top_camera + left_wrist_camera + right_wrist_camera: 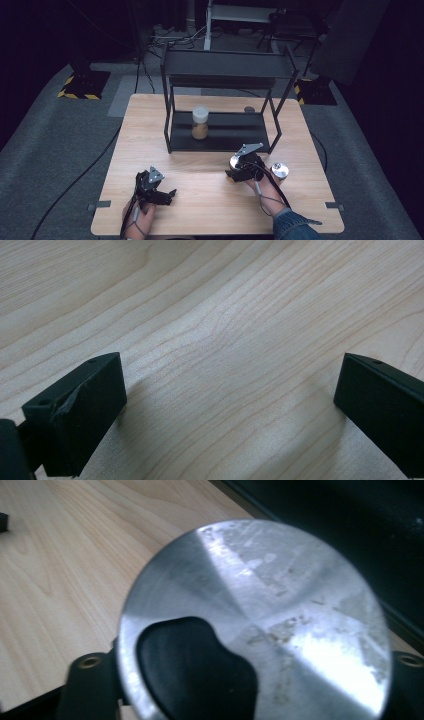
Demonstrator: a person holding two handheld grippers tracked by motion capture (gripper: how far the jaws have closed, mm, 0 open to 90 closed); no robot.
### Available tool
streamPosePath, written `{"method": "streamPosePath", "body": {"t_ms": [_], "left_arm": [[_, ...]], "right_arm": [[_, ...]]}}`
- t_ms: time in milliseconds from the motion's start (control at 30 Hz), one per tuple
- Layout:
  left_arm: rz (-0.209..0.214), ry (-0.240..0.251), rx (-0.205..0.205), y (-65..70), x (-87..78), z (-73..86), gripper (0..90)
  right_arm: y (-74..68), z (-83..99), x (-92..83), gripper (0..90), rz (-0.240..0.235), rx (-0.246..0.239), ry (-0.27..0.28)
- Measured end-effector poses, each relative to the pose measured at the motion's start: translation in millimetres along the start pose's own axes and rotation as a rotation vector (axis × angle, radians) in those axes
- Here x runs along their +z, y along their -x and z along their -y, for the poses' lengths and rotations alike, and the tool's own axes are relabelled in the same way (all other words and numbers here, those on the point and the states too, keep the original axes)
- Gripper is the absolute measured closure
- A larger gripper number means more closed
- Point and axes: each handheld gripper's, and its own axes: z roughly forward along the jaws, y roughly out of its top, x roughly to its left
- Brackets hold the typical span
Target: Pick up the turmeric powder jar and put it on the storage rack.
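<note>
My right gripper (234, 169) is shut on a small jar with a round silver lid (235, 161), on the table just in front of the black rack (220, 132). The right gripper view looks down on that scratched lid (280, 605), which has a black flap set into it, with a black jaw hugging each side. A second silver-lidded jar (279, 170) stands just right of the gripper. A jar of brown powder with a white lid (200, 123) sits on the rack's lower shelf. My left gripper (167, 193) (225, 405) rests open over bare wood at the front left.
The light wooden table (150, 130) stands on grey carpet. The two-tier rack takes up its back middle, and a small dark round thing (248, 109) lies behind the lower shelf. Cables run off the table's front edge by both forearms.
</note>
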Motion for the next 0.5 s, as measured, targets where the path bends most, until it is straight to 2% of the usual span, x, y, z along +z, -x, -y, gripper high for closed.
{"method": "streamPosePath", "body": {"t_ms": [300, 500], "left_arm": [[0.0, 0.0, 0.003, -0.2, 0.0, -0.1, 0.0], [0.001, 0.0, 0.002, 0.1, 0.0, -0.1, 0.0]], "right_arm": [[-4.2, -9.7, -0.6, 31.0, 0.014, -0.026, -0.034], [-4.2, -16.8, -8.8, 31.1, 0.012, -0.032, -0.03]]}}
